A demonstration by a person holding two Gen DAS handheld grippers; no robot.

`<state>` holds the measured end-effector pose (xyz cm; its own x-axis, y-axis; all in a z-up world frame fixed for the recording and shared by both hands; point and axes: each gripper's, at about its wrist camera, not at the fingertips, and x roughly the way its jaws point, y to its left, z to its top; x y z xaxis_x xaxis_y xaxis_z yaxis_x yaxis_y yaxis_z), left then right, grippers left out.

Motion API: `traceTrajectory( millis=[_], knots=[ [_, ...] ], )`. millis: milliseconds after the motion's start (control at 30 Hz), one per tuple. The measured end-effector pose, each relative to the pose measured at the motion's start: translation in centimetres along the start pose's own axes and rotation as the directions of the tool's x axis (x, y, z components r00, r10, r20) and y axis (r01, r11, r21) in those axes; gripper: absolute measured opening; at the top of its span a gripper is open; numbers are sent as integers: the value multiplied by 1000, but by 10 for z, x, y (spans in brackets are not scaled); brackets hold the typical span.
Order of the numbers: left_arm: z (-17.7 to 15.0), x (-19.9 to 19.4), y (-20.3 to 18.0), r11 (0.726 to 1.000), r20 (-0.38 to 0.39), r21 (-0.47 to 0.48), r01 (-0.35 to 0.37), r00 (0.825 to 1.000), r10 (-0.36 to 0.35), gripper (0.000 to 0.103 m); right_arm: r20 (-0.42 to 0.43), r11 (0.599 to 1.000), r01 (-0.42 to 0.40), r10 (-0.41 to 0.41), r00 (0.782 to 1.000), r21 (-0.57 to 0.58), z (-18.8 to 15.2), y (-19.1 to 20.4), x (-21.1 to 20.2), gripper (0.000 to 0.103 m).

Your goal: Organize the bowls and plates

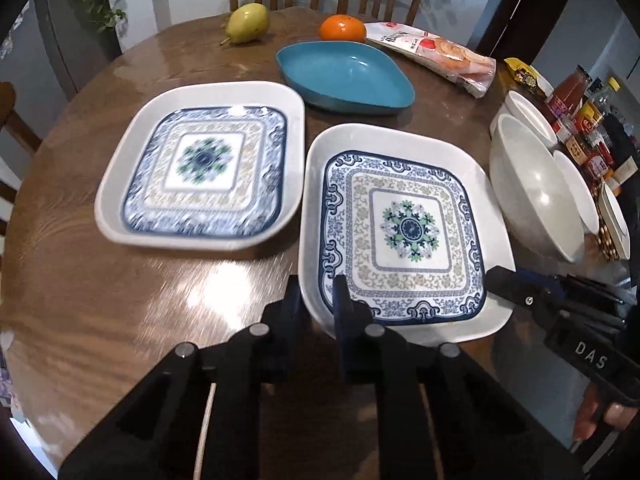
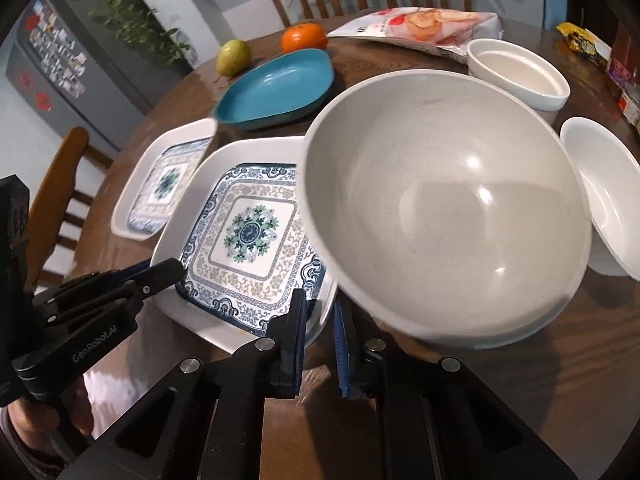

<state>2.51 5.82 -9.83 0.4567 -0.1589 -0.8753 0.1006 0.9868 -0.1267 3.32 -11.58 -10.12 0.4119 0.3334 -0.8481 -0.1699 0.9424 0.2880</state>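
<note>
On the round wooden table, two patterned square plates are sitting side by side, with a teal dish behind them and white bowls crowding the right edge.

Left gripper is pinching the near-left rim of the nearer patterned plate: one finger under the lip, one on the inside slope, jaws nearly closed on it. Right gripper is clamping the same plate's near-right corner, close against the large speckled bowl, which is overlapping that edge in the right wrist view.

The other patterned plate is lying untouched just beside.

Handling, as a judgement: the plate is looking rigid, glazed, slick, and chip-prone; probably moderately heavy. Thin raised rim is the only purchase. Two opposed corner grips are suiting it, keeping it level; a tilt is risking slip. The bowl's closeness is risking a knock on lifting.
</note>
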Motion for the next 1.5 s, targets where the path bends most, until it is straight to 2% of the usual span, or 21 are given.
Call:
traceTrajectory(
  millis=[200,267,467,600,633,700,733,767,833,867,967,1067,1200,1367,1500],
  knots=[
    [-31,-40,8,999,46,1,-47,998,47,12,-10,995,-51,50,999,-81,-18,30,-19,15],
    [-43,-50,15,998,43,-17,-61,997,62,11,-46,992,-83,79,996,-96,-26,41,-19,15],
    [-77,-59,28,996,-13,-57,-75,997,75,11,-155,981,-141,119,981,-135,-55,60,-6,16],
    [-90,-50,34,992,-62,-95,-79,995,73,12,-197,975,-142,108,974,-171,-67,68,2,20],
    [-92,-48,36,991,-75,-109,-80,995,72,14,-187,973,-130,94,978,-190,-68,72,1,20],
    [-93,-48,41,986,-80,-138,-90,994,80,19,-175,969,-106,67,982,-222,-68,79,-2,29],
    [-92,-52,43,985,-72,-144,-95,994,85,29,-160,968,-99,62,985,-233,-67,81,-5,31],
    [-90,-58,47,982,-51,-157,-106,994,99,46,-141,966,-93,60,988,-240,-65,81,-10,35],
    [-86,-71,55,974,1,-184,-129,991,132,65,-104,966,-80,55,993,-247,-59,77,-21,42],
    [-83,-76,59,971,21,-194,-136,989,143,67,-90,967,-73,53,995,-243,-56,73,-25,45],
    [-66,-88,68,967,64,-209,-145,985,161,69,-51,976,-64,55,997,-210,-42,68,-33,46],
    [-45,-92,71,966,96,-197,-170,977,192,73,-20,979,-89,87,996,-181,-25,69,-38,46],
    [-18,-85,77,974,119,-177,-142,979,164,77,24,978,-103,109,994,-180,5,82,-38,46],
    [21,-64,93,976,94,-177,-130,984,149,78,36,980,-111,119,992,-164,40,96,-22,46],
    [50,-39,109,967,63,-194,-168,981,183,78,3,988,-97,98,995,-123,68,100,8,46]
  ],
)
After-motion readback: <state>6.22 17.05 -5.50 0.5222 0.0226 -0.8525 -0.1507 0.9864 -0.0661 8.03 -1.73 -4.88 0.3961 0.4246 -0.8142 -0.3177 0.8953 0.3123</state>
